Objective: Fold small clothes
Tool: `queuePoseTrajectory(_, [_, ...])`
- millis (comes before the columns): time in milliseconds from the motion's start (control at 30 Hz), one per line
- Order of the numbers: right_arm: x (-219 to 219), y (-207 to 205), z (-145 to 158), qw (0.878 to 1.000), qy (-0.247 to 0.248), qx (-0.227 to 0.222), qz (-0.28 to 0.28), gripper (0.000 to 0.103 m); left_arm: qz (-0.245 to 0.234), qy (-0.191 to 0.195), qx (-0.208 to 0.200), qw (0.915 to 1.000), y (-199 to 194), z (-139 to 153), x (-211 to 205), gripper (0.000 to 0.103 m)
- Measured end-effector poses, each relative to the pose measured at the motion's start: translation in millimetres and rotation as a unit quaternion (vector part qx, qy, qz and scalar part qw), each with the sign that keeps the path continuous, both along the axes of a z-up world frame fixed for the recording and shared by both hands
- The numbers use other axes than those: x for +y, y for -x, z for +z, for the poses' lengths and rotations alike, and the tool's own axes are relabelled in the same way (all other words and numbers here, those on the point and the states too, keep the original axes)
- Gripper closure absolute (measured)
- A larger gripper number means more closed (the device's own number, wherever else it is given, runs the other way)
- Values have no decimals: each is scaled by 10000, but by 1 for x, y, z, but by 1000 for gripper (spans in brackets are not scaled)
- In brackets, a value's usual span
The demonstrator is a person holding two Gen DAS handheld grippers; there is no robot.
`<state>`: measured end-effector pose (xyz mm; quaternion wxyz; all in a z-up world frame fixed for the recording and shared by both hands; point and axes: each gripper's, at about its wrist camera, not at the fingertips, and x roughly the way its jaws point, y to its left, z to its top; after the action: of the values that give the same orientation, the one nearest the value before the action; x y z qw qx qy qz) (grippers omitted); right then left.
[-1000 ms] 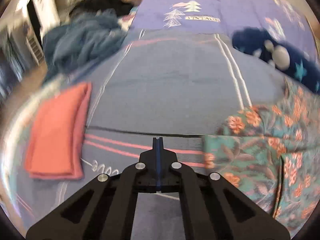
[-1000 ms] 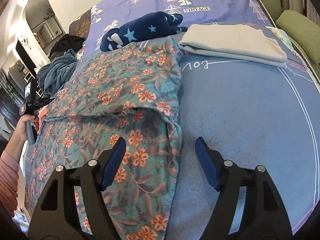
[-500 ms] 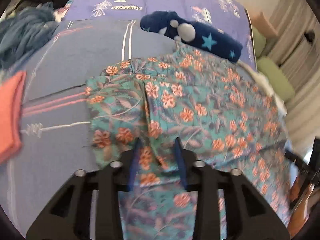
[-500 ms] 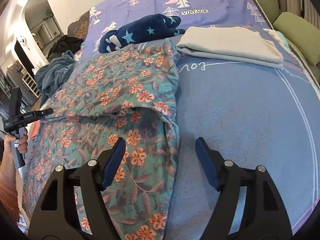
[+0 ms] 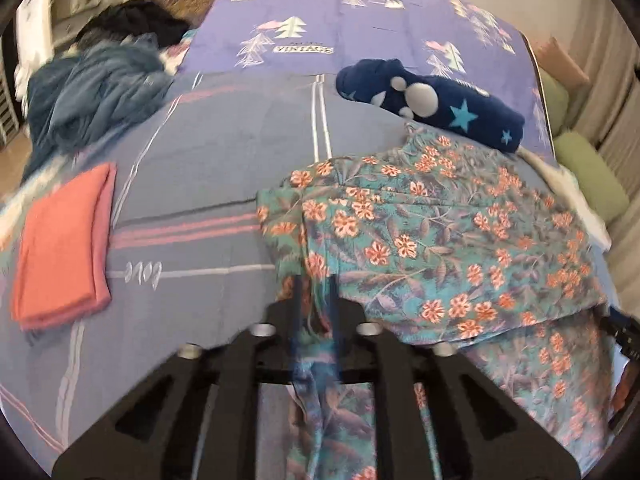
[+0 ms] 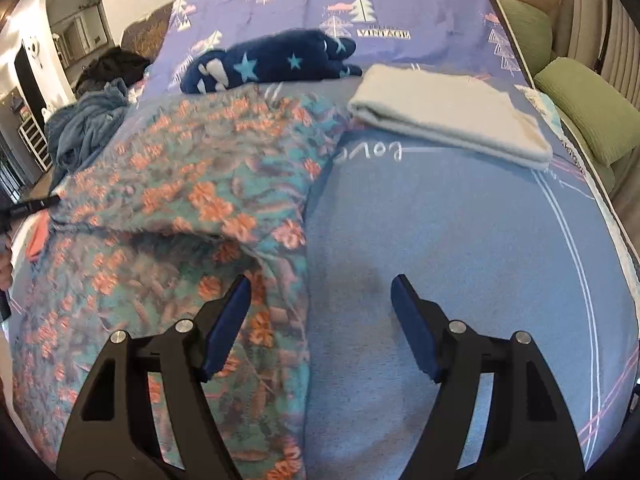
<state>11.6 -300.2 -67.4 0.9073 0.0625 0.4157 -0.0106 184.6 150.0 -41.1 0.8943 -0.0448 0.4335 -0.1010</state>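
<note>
Floral garment (image 5: 420, 240) pinched in left gripper (image 5: 315, 300); right gripper (image 6: 320, 320) wide, empty; bedsheet (image 5: 240, 140) reads "VINTAGE".

This is a home bedroom: a wide bed (image 6: 460, 240) under a blue-and-lilac printed cover fills both views. Green cushions (image 6: 588, 108) line the padded headboard side (clothes lie about), and a doorway (image 6: 24, 80) opens onto further rooms.

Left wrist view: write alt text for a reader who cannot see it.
The left gripper, narrowly parted, has a fold of the teal floral garment between its fingers, the rest spread over a blue-grey bedspread. A folded coral cloth lies at left, a navy star-print item beyond.
</note>
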Motion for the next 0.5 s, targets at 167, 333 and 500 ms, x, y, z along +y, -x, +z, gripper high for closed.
queuePoseTrajectory(167, [17, -6, 31, 9969, -432, -382, 529, 87, -294, 434, -328, 9981, 9, 19, -16, 75])
queuePoseTrajectory(333, [69, -25, 6, 9898, -567, 231, 1290, 94, -463, 115, 311, 9984, -8, -23, -48, 74])
queuePoseTrajectory(500, [61, -59, -14, 9999, -82, 123, 64, 103, -400, -322, 135, 9986, -8, -34, -61, 72])
